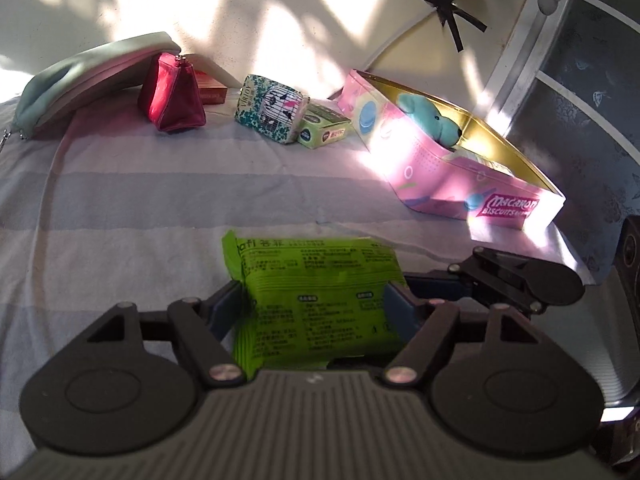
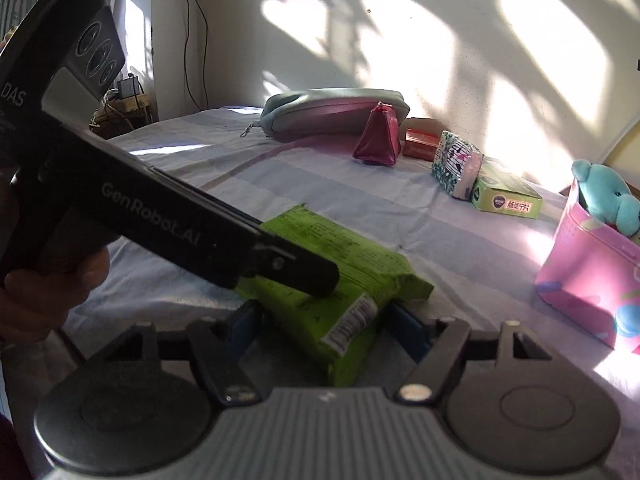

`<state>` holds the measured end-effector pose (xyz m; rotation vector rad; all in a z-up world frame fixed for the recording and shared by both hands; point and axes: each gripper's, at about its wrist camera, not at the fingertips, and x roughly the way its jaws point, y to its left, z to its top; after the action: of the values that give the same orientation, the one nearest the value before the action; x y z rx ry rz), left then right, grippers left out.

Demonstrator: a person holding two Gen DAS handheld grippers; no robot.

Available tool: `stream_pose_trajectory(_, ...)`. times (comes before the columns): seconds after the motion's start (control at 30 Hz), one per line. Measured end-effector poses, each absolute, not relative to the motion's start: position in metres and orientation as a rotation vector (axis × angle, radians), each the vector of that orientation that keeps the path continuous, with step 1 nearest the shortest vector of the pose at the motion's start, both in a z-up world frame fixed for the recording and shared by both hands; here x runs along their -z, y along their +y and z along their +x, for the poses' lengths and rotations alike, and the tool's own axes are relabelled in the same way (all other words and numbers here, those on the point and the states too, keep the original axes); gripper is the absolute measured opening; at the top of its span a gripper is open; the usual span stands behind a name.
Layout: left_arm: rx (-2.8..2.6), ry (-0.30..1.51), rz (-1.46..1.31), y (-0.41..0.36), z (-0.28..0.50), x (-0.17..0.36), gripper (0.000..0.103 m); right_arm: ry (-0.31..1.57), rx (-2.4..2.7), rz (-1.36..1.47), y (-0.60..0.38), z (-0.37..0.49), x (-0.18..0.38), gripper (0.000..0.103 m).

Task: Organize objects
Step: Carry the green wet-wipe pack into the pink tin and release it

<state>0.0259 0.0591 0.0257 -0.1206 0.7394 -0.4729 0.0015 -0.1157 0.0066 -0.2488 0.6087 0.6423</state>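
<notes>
We are clamping the green packet (image 1: 316, 280) between both tongs, left (image 1: 316, 312) and right (image 2: 320, 328), low over the striped bed (image 1: 140, 208), with open sheet stretching toward the pink tin (image 1: 440, 168) near the bed's edge.

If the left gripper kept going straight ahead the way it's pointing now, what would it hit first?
The green packet, already between the left gripper's fingers. Past it lies bare striped bedsheet, then probably the bird-print pouch and small green box near the wall, though depth is unclear.
</notes>
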Motion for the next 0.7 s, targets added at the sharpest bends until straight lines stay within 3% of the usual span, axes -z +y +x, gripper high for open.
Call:
stream_pose_trajectory(0.17, 0.562, 0.615, -0.157, 0.041, 0.030, -0.076, 0.076, 0.479, -0.579, -0.207, -0.145, -0.004, -0.031, 0.068)
stream_pose_trajectory(0.33, 0.655, 0.473, -0.063, -0.026, 0.046, -0.120, 0.076, 0.339, -0.453, -0.214, -0.200, 0.008, -0.076, 0.068)
stream_pose_trajectory(0.7, 0.704, 0.493, 0.085, -0.163, 0.129, -0.104, 0.078, 0.464, -0.212, -0.188, -0.304, 0.096, -0.061, 0.069)
